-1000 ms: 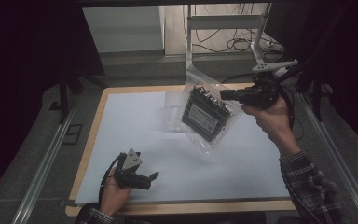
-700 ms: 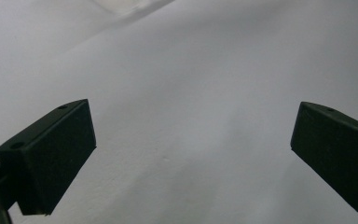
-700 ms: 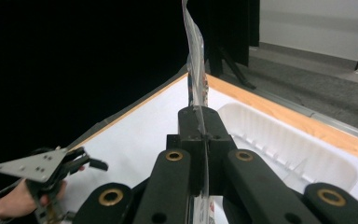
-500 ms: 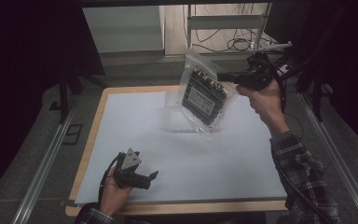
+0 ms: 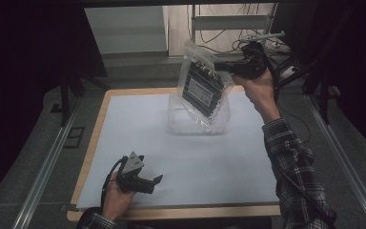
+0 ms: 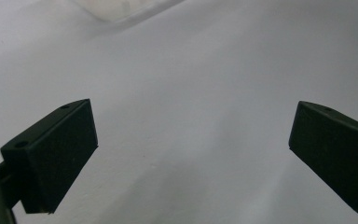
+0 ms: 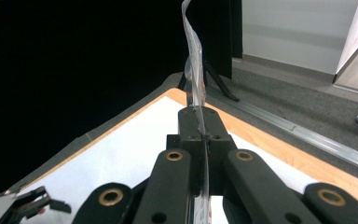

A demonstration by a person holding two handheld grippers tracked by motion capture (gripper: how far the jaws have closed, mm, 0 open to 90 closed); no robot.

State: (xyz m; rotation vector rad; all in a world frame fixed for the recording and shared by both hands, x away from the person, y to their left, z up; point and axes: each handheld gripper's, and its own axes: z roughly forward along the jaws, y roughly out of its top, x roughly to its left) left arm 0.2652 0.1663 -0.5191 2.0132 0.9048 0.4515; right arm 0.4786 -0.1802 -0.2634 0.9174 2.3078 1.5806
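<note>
While the person's left hand [image 5: 116, 202] rests at the near edge of the table [image 5: 93, 149], around seven o'clock, the left gripper [image 5: 153, 182] it holds lies low over the white sheet [image 5: 181, 162] with its jaws spread wide apart and nothing between them; the left gripper view shows bare sheet between the two black jaws. Farther off, toward one o'clock, the right hand [image 5: 255, 88] is raised above the far edge, its plaid sleeve [image 5: 293, 167] running back toward five o'clock. The right gripper [image 5: 225, 65] is clamped on the upper edge of a clear plastic bag [image 5: 198, 102], whose film [image 7: 193, 56] is pinched between the closed jaws in the right gripper view. A dark boxy device [image 5: 204, 88] with a pale label sits tilted inside the bag. The bag hangs at about twelve o'clock, its bottom at or just above the sheet; I cannot tell whether it touches.
</note>
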